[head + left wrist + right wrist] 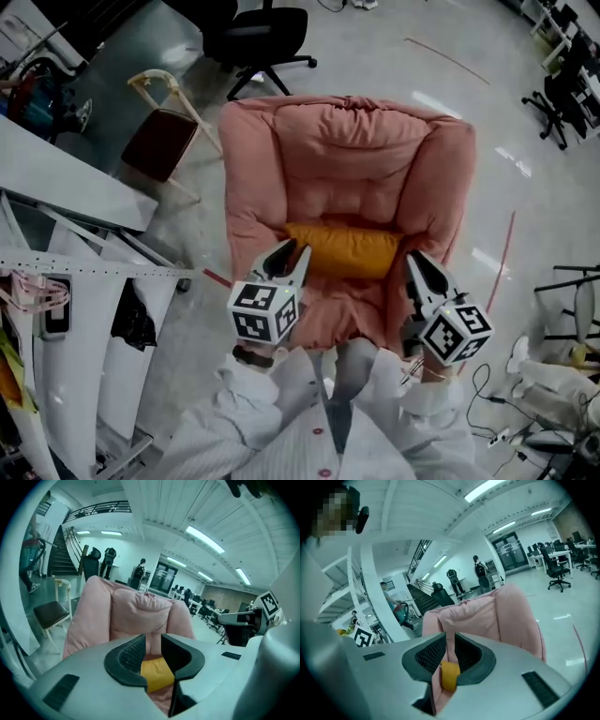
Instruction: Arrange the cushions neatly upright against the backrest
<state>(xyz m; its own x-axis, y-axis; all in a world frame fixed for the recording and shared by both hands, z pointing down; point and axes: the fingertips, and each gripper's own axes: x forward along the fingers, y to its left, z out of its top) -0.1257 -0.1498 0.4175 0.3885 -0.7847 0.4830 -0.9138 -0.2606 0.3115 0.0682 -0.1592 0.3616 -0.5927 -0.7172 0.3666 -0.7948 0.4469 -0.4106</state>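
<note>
Since the yellow cushion (342, 249) is laid just far of both claws, long axis left to right at the foot of the backrest (352, 141) of the pink armchair (248, 187), neither hand is favoured. The left claw (292, 251) is held part open and empty, the right claw (415, 261) closed and empty. The cushion is judged soft, smooth and oblong. The upholstery is plump and tufted.
</note>
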